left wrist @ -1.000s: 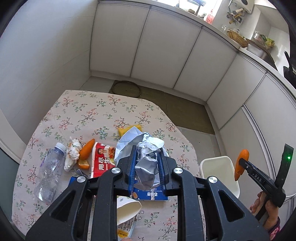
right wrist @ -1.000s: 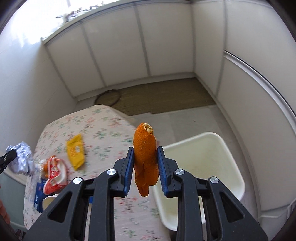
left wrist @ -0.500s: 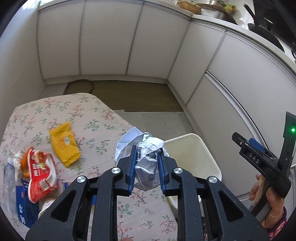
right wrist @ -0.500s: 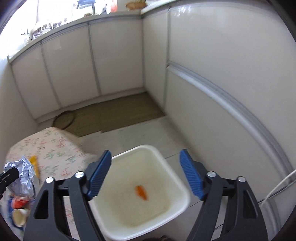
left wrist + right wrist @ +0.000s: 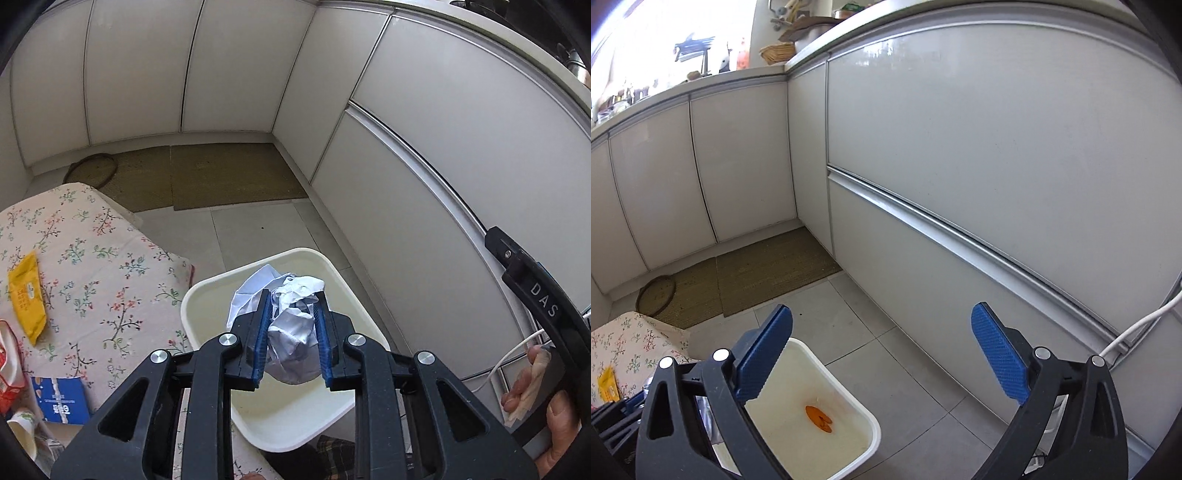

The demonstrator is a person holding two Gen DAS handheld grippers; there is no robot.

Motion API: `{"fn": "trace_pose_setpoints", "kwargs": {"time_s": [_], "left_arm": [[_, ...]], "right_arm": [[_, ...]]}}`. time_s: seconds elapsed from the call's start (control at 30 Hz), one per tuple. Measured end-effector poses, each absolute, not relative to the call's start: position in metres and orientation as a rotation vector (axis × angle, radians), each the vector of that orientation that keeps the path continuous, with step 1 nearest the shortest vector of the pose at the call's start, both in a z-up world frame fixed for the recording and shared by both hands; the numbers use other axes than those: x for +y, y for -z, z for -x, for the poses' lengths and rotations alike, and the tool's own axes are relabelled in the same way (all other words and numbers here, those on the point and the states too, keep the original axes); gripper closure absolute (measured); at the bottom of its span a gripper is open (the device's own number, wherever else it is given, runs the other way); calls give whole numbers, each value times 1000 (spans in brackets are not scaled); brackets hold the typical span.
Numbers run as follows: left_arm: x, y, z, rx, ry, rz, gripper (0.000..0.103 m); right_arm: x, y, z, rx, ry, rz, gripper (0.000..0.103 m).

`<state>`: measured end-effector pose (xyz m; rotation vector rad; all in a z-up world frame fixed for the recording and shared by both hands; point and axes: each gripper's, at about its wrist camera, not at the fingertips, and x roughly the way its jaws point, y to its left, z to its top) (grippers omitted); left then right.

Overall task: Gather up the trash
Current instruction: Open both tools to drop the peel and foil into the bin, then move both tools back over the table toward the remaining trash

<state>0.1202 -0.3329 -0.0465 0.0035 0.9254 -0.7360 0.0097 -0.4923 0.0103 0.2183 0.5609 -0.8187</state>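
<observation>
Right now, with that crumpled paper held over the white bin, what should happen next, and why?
Probably let go: the left tool, its jaws just starting to open, has the crumpled paper between them above the white bin, where an orange peel already lies.

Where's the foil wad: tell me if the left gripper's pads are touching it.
Touching. The left wrist view shows the left gripper with both blue pads pressed against the foil wad, held over the bin, as its jaws begin opening.
</observation>
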Motion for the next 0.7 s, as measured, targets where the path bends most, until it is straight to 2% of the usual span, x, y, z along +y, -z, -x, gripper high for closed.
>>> {"fn": "trace_pose_setpoints", "kwargs": {"time_s": [0.07, 0.13, 0.2, 0.23, 0.27, 0.33, 0.37, 0.7], "left_arm": [[-336, 48, -123, 929, 749, 15, 66], [-337, 47, -124, 917, 743, 23, 59], [-335, 45, -122, 905, 740, 24, 42], [-333, 43, -120, 894, 728, 20, 27], [-329, 41, -119, 880, 714, 14, 19], [-321, 37, -118, 853, 678, -4, 10], [-316, 36, -119, 847, 660, -10, 7], [-252, 19, -130, 792, 492, -91, 7]], "right_arm": [[-493, -9, -12, 559, 822, -217, 8], [-493, -8, -12, 562, 821, -215, 8], [-492, -7, -13, 566, 814, -215, 8], [-492, -8, -14, 566, 809, -216, 8], [-490, -8, -15, 564, 804, -213, 7], [-486, -9, -16, 559, 792, -205, 7], [-483, -9, -16, 557, 782, -200, 7], [-424, -15, -34, 538, 631, -101, 7]]}}
